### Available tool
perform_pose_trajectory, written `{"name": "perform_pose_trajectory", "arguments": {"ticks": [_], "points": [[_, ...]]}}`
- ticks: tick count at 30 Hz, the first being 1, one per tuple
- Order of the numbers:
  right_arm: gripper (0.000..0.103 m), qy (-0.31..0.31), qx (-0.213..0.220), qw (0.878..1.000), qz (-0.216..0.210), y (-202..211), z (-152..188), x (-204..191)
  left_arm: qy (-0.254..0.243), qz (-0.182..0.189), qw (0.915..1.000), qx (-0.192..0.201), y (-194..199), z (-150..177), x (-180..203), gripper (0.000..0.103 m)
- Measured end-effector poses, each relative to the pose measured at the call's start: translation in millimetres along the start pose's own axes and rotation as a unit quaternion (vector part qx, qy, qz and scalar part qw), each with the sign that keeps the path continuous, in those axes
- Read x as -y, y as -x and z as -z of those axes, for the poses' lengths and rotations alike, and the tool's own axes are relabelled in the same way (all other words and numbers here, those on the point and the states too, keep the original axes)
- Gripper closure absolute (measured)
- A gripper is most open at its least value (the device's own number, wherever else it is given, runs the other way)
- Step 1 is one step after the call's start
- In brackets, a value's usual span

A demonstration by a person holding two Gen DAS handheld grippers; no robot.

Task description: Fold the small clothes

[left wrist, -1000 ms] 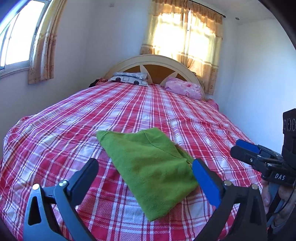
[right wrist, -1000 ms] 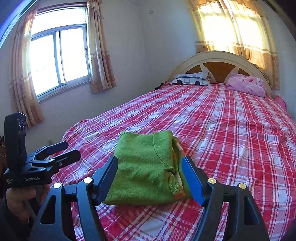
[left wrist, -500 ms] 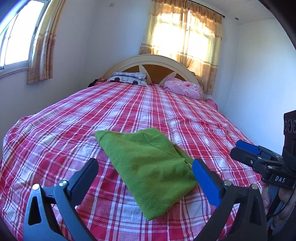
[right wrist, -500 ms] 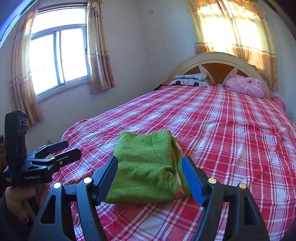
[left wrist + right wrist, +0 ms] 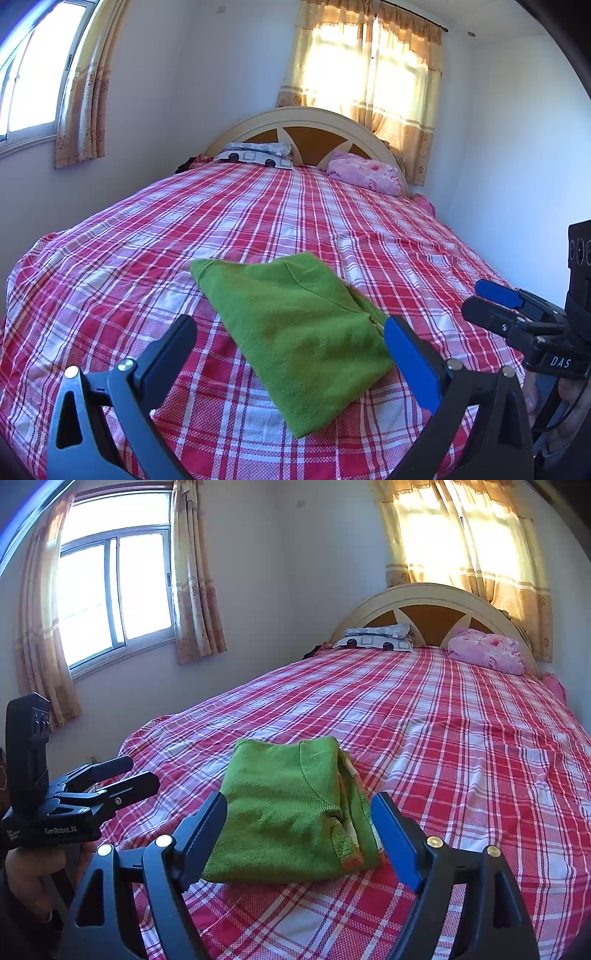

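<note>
Resting after the fold | green garment (image 5: 288,812) folded, lower centre of frame on bed (image 5: 461,746) | right gripper (image 5: 299,834) fingers just spread, released; left gripper (image 5: 291,350) released | next: likely fetch another garment

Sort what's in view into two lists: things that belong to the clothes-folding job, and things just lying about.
Part of the job:
- green garment, folded, lying on the bed
- left gripper, open, holding nothing
- right gripper, open, holding nothing

Just lying about:
- patterned pillow
- pink bundle by the headboard
- curtains
</note>
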State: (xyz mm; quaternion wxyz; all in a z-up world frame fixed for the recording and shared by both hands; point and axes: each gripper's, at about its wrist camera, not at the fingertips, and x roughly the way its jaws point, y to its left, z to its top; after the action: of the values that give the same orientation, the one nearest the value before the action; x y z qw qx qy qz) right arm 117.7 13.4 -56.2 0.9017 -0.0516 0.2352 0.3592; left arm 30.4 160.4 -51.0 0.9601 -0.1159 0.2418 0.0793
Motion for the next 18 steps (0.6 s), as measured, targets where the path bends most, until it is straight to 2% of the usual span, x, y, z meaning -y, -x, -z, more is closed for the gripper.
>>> {"name": "perform_pose_trajectory", "arguments": {"ticks": [13,18], "points": [[0.022,0.005,0.017,1.0,-0.001,6.5,-1.6,0.3,-0.038,-0.038,0.9985,-0.01,-3.9,-3.4,3.4,0.0],[0.022,0.01,0.021,1.0,-0.005,9.5,-2.8,-1.4,-0.028,-0.058,0.9979,0.002,-1.6,-6.2,0.7,0.0]]}}
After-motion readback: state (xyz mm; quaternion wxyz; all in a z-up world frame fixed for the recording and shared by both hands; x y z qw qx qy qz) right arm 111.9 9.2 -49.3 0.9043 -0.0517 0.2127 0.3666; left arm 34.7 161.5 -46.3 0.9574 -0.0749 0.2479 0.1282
